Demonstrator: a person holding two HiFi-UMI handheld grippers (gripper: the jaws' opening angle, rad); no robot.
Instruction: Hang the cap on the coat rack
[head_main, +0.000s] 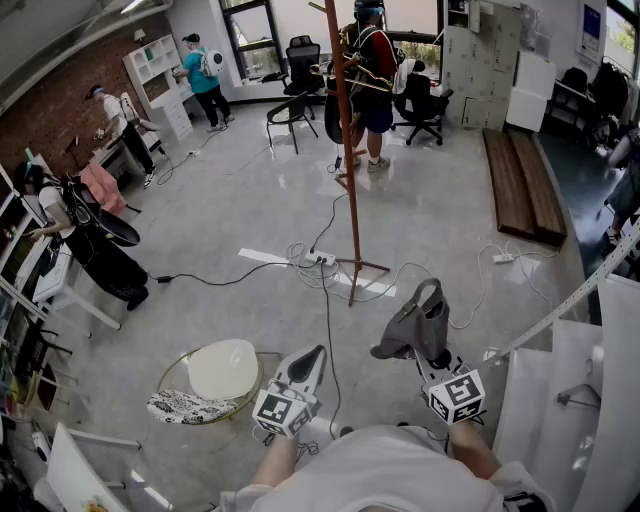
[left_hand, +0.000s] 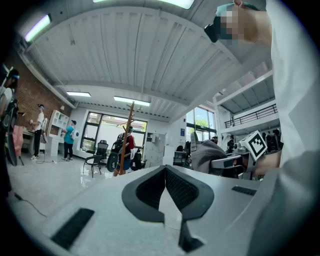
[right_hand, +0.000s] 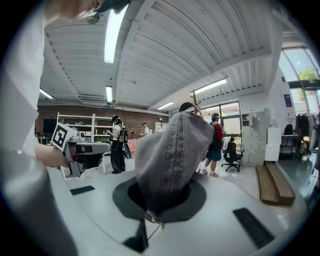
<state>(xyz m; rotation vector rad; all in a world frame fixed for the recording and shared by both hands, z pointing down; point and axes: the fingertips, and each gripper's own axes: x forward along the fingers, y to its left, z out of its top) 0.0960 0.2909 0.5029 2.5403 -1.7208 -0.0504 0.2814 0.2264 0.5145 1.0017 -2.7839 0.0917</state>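
Right tool (head_main: 432, 352) clamped on cap (head_main: 413, 322); left tool (head_main: 314, 356) closed, empty. Rack (head_main: 345, 150) stood well ahead; hanging not yet done.

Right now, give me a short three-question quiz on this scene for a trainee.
1. True or false: the right gripper is shut on the cap.
2. Pick one. The left gripper is: A, shut on a cloth; B, shut and empty; C, wide open.
3. In the head view, what tall thing stands on the floor beyond the cap?

Key: 1 true. 2 B. 3 the rack.
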